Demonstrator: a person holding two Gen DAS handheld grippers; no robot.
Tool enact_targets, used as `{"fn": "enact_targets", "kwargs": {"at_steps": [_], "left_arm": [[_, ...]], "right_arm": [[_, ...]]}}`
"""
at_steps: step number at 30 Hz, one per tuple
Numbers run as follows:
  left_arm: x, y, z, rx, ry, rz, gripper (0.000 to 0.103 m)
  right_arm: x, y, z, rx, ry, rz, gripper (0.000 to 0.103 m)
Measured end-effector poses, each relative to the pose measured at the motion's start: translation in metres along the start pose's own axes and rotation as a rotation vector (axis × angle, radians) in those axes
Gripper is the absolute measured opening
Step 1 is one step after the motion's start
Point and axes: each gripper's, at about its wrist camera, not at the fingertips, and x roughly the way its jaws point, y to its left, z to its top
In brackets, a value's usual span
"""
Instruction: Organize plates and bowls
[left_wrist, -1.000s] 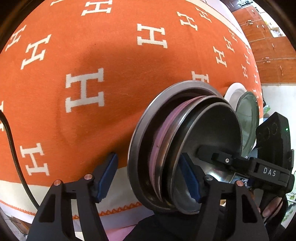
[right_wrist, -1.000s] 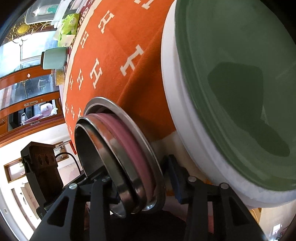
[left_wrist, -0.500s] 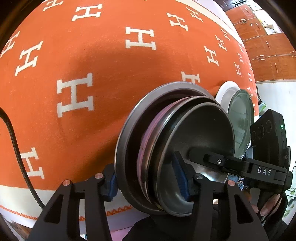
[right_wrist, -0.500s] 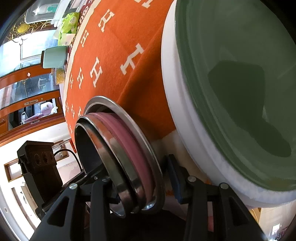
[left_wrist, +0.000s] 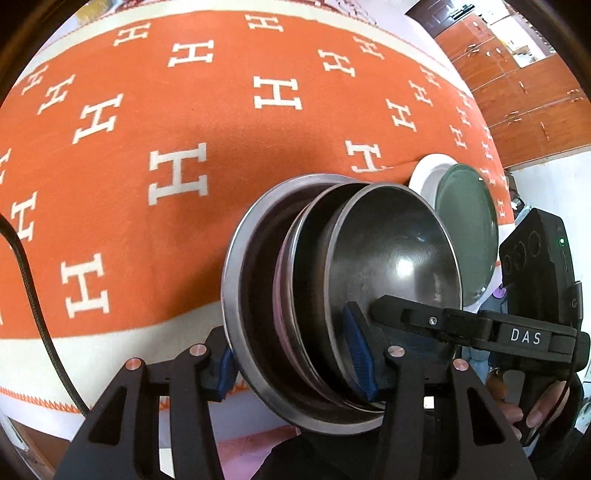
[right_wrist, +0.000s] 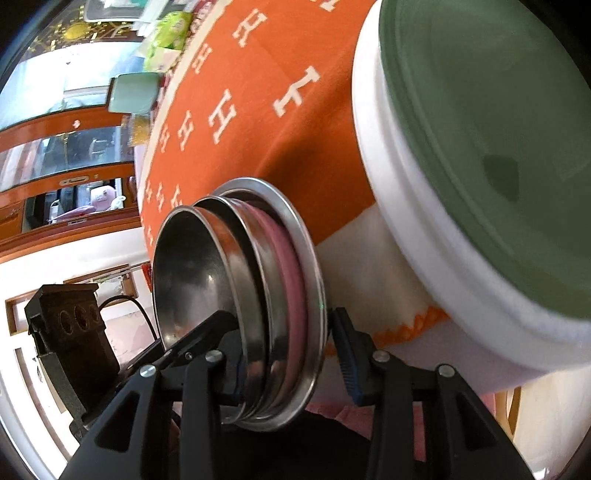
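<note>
The left claw (left_wrist: 295, 363), wide open a second ago, has closed on the nested stack of steel bowls and pink plate (left_wrist: 340, 295). The stack has lifted off the orange H-patterned cloth (left_wrist: 147, 229), and the top bowls have slid slightly out of the big one.

Left gripper (left_wrist: 295, 363): black plastic fingers, blue ribbed pads (left_wrist: 357, 349), copper-coloured rivets. Right gripper (right_wrist: 291, 363) matches; silver rivets, white "DAS" marking. Black cable (left_wrist: 29, 295) left of left gripper.
</note>
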Motion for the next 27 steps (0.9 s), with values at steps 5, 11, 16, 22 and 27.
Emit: {"fn": "enact_targets", "kwargs": {"at_steps": [5,11,16,22,27], "left_arm": [[-0.016,-0.006,-0.022,0.035,-0.079,-0.004,0.049],[-0.034,-0.01,-0.044,0.053,-0.143,-0.025,0.049],[-0.047,-0.009,-0.058,0.031,-0.205,-0.068,0.048],[-0.064,-0.006,-0.068,-0.01,-0.29,-0.12,0.045],[-0.071,-0.009,-0.07,-0.028,-0.34,-0.139,0.045]], "right_arm": [[-0.011,0.003,-0.023,-0.042,-0.059,0.021,0.039],[-0.026,0.012,-0.038,-0.08,-0.11,0.025,0.038],[-0.034,0.029,-0.043,-0.139,-0.133,0.006,0.038],[-0.048,0.049,-0.046,-0.253,-0.157,-0.024,0.038],[-0.061,0.056,-0.046,-0.334,-0.17,-0.038,0.038]]}}
